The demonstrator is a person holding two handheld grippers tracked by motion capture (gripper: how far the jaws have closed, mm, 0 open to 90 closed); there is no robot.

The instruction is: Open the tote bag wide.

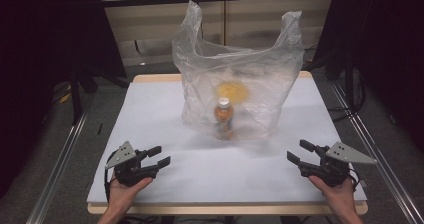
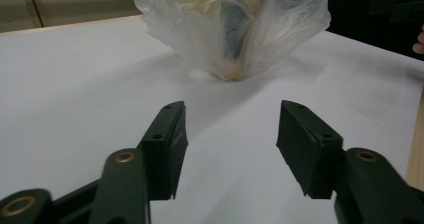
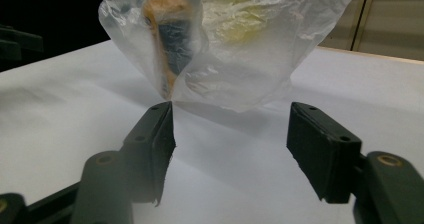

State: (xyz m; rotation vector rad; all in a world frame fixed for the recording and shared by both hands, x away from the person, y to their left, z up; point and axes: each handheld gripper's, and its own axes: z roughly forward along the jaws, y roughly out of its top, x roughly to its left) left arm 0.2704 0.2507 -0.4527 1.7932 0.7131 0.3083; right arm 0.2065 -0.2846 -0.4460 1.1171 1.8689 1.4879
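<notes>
- So, the main thing is a clear plastic bag (image 1: 240, 79), standing up on the white tabletop (image 1: 165, 114) toward the far edge, about midway between the left and right edges. Its two handle loops stick up at the top corners.
- Inside it there's a bottle (image 1: 223, 116) with an orange label and a pale cap, upright near the front of the bag. Behind it sits something yellow (image 1: 232, 90); I can't tell what it is through the film.
- Handling guess: the bag itself is thin, floppy and a bit slippery, so it'll crumple and slide instead of holding shape. The bottle is probably where all the weight is, and it could tip or roll if the bag gets tugged sideways.
- Best place to grab, I'd say, is the handle loops, one per side, or a pinch of film at the rim. Squeezing the middle likely just bunches plastic.
- The left gripper (image 1: 158, 157) is near the front left corner, held by a hand (image 1: 124, 191), jaws spread apart with nothing in them, pointing toward the bag but well apart from it.
- The right gripper (image 1: 300, 152) mirrors that near the front right corner in the other hand (image 1: 340, 196); its jaws are also apart and empty.
</notes>
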